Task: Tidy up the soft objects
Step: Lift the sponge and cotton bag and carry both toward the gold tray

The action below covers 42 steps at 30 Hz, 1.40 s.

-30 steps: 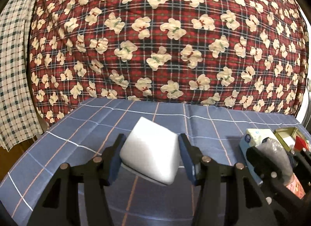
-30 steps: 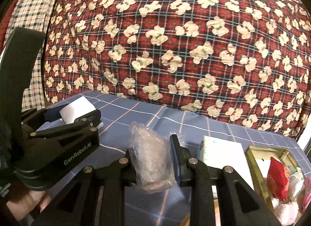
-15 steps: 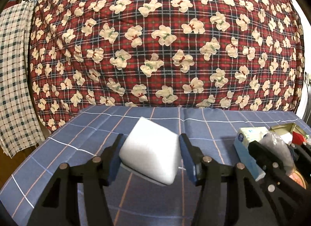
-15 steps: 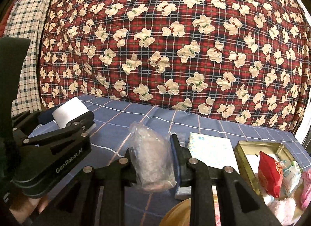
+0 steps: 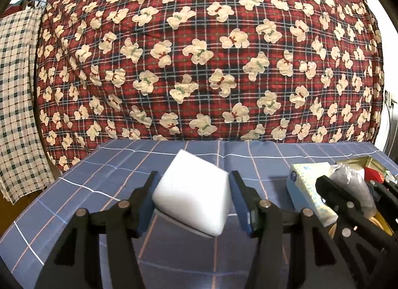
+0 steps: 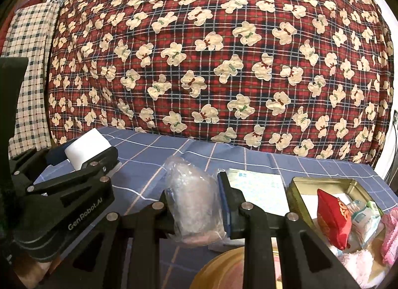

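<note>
My left gripper (image 5: 191,195) is shut on a white foam block (image 5: 190,200), held tilted above the blue checked tablecloth (image 5: 104,179). The block also shows in the right wrist view (image 6: 85,148), at the left. My right gripper (image 6: 196,204) is shut on a clear plastic-wrapped bundle (image 6: 192,202) above the cloth; the bundle also shows at the right of the left wrist view (image 5: 353,187). A gold tin (image 6: 298,187) at the right holds a red pouch (image 6: 334,219), a tissue pack and pink fluffy things.
A light blue tissue box (image 6: 258,184) lies beside the tin, just beyond my right gripper. A round wooden rim (image 6: 219,266) shows at the bottom. A red bear-print quilt (image 5: 199,52) hangs behind the table. A checked cloth (image 5: 15,89) hangs at the left.
Both grippers have risen and tilted up a little, each still holding its object. More of the tin and its contents shows in the right wrist view.
</note>
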### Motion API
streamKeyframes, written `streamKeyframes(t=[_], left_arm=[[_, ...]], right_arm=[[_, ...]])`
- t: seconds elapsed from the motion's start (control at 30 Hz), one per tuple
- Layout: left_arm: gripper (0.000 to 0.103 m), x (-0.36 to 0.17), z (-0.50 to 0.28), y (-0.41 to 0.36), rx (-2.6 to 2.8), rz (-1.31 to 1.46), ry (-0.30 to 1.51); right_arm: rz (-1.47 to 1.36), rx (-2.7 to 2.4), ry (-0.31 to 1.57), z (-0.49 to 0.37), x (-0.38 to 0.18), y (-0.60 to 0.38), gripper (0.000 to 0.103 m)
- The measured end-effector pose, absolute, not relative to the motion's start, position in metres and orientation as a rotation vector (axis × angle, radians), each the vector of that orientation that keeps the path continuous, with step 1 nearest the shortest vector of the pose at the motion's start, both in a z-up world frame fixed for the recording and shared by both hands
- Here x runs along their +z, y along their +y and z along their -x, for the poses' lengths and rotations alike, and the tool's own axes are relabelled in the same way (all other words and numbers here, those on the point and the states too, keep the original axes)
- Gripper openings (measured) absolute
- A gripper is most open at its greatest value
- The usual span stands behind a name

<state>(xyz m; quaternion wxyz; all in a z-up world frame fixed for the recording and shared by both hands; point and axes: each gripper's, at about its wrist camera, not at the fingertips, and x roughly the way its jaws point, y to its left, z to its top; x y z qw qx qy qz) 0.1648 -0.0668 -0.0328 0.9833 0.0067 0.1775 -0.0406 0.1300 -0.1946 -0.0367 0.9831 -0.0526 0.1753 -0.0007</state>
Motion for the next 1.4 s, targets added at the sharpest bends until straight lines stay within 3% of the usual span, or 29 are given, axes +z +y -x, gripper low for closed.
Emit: streamKeyframes(t=[1.4], left_arm=[[0.056,-0.028,-0.155,-0.130,-0.207,0.006,0.411]], right_arm=[[0.050,-0.032,0.321,-0.103,-0.027,-0.251,0.027]])
